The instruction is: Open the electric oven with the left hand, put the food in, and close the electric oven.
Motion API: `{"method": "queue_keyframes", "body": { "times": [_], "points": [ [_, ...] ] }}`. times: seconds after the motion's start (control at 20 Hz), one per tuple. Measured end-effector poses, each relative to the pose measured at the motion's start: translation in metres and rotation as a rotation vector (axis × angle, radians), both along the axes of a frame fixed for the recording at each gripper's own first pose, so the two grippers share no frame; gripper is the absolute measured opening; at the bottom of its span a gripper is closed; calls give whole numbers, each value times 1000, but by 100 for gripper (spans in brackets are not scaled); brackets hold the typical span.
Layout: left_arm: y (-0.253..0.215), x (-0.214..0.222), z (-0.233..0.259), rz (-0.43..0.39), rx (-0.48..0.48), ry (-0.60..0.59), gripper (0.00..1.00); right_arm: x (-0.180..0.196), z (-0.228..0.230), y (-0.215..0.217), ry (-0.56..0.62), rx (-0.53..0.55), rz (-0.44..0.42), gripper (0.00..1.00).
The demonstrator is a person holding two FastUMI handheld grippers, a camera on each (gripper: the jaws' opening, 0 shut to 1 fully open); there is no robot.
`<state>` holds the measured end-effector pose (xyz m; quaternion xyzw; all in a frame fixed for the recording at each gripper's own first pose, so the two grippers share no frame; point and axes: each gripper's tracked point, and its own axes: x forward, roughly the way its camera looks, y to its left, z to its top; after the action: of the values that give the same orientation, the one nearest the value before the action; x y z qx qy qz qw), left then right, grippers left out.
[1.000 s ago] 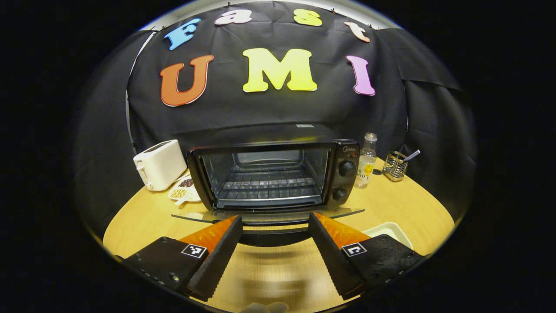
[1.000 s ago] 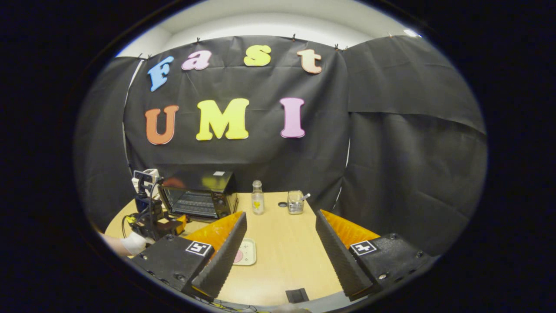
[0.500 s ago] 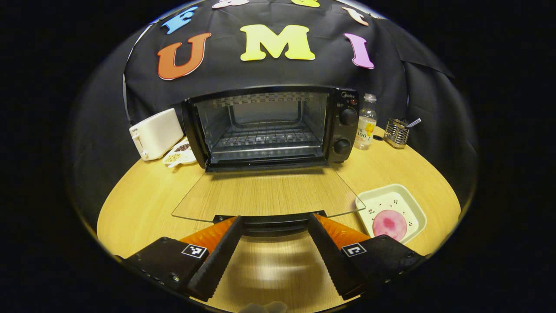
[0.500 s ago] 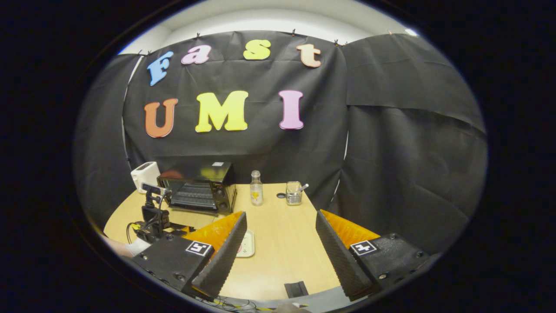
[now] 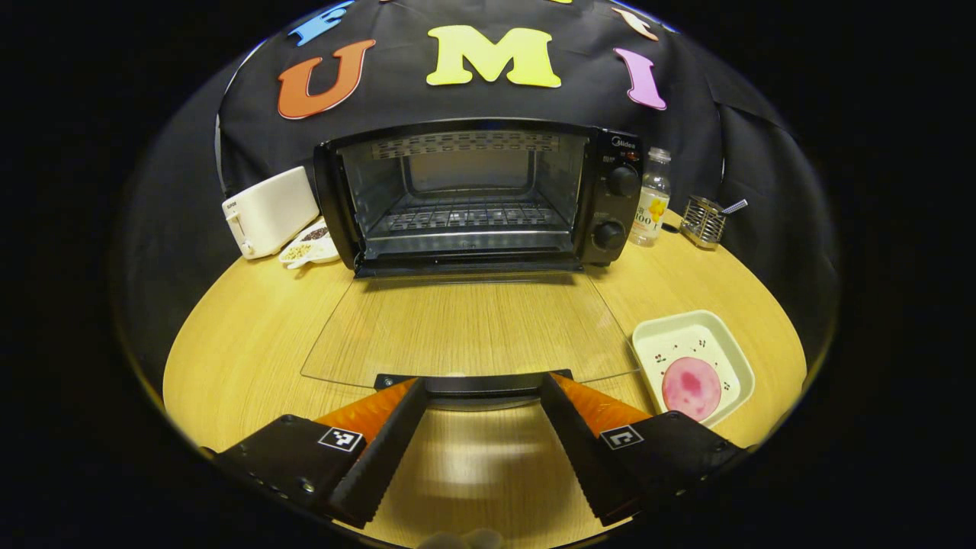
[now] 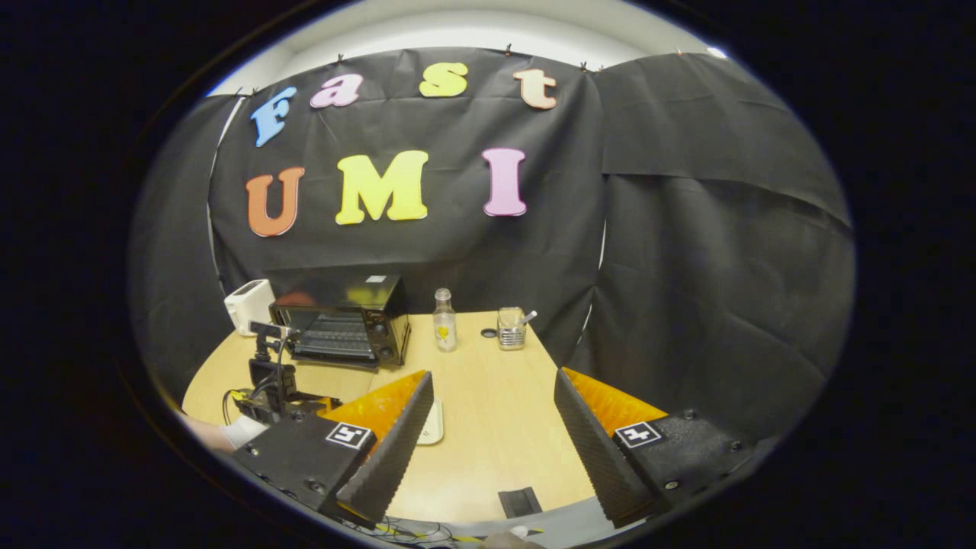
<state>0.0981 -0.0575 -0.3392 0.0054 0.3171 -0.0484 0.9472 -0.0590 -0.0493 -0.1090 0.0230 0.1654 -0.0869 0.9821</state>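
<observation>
The oven door now lies flatter than a moment ago, fully down before the electric oven. The left hand-held gripper sits spread wide at the door's handle, grip uncertain. The right hand-held gripper hovers open, empty. The pink food sits in a dish right of the door.

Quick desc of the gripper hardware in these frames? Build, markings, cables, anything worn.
Both the left gripper and the right gripper have two wedge-shaped fingers with sawtooth inner edges on black blocks, each block with a square black-and-white fiducial tag and screws. In the right gripper view, the left unit carries a stalk-mounted camera with black cables, held by a hand in a white glove.
</observation>
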Motion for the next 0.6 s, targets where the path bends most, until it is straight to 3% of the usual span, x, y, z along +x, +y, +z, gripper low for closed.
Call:
{"method": "queue_keyframes", "body": {
  "times": [0.1, 0.35, 0.6],
  "points": [
    [1, -4, 5, -4, -8, -13, 97, 4, -5, 2, 5, 6, 7, 96],
    [24, -27, 47, 13, -28, -102, 97, 28, -45, 14, 84, 40, 70, 100],
    [52, -63, 104, 57, -29, -190, 96, 68, -113, 28, 219, 84, 150, 97]
  ]
}}
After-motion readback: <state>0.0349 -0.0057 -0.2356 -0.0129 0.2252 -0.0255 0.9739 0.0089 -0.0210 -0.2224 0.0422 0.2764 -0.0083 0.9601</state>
